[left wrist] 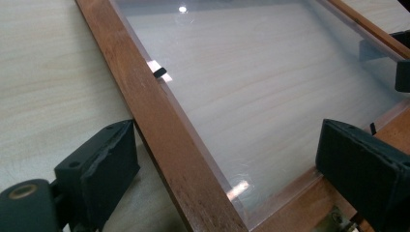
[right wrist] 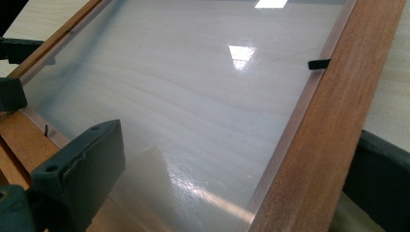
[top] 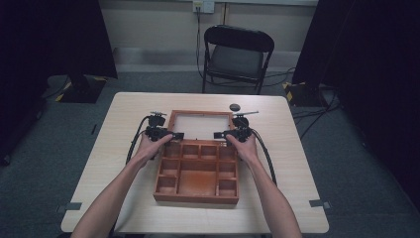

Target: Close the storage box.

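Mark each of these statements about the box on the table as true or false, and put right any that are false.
1. The lid of the box lies open, flat on the table. True.
2. The lid's pane is solid wood. False: it is clear, and the table's grain shows through it.
3. The left gripper has a side rail of the lid's frame between its jaws. True.
4. The right gripper is shut tight on the rail. False: its jaws stand apart on either side of the rail.
5. The box's compartments are full of tools. False: they look empty.
6. A folding chair stands beyond the table. True.
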The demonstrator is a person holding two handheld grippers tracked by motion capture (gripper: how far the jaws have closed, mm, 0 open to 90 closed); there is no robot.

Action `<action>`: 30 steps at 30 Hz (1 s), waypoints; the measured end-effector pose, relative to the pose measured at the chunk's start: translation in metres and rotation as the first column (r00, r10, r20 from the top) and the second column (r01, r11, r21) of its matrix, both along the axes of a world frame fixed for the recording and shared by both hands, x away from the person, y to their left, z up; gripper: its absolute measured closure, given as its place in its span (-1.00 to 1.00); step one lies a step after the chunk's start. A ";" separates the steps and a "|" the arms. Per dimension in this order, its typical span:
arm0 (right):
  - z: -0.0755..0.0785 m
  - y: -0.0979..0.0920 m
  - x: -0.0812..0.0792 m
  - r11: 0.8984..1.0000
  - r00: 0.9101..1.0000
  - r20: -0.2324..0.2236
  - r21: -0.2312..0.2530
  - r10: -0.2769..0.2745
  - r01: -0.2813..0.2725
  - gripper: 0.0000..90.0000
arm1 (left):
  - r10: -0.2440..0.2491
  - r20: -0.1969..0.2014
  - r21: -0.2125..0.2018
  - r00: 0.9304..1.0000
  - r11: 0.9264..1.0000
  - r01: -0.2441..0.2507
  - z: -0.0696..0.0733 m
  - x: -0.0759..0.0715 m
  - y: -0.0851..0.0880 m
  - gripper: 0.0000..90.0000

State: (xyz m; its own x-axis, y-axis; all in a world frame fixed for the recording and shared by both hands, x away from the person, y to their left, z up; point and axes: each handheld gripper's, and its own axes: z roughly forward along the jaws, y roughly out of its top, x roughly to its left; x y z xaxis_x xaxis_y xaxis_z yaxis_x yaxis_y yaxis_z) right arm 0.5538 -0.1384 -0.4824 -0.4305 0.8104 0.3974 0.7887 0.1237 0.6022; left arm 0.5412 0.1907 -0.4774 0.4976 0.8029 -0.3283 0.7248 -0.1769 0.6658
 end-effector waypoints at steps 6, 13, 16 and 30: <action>0.001 0.000 -0.001 1.000 1.000 0.009 -0.010 -0.005 0.005 -0.97 | 0.009 -0.028 -0.028 1.000 1.000 -0.010 -0.002 0.001 0.001 -0.85; 0.001 0.001 -0.001 1.000 1.000 0.010 -0.015 -0.010 0.010 -0.97 | -0.007 -0.046 -0.053 0.999 0.999 0.005 -0.004 0.004 0.001 -0.85; 0.002 0.001 -0.002 1.000 1.000 0.008 -0.020 -0.016 0.016 -0.97 | -0.007 -0.068 -0.079 0.998 0.997 0.002 -0.006 0.005 0.002 -0.85; 0.015 -0.003 -0.004 0.999 0.997 0.071 -0.047 -0.016 0.020 -0.72 | -0.036 -0.047 -0.066 0.998 0.997 0.033 0.001 0.006 -0.002 -0.78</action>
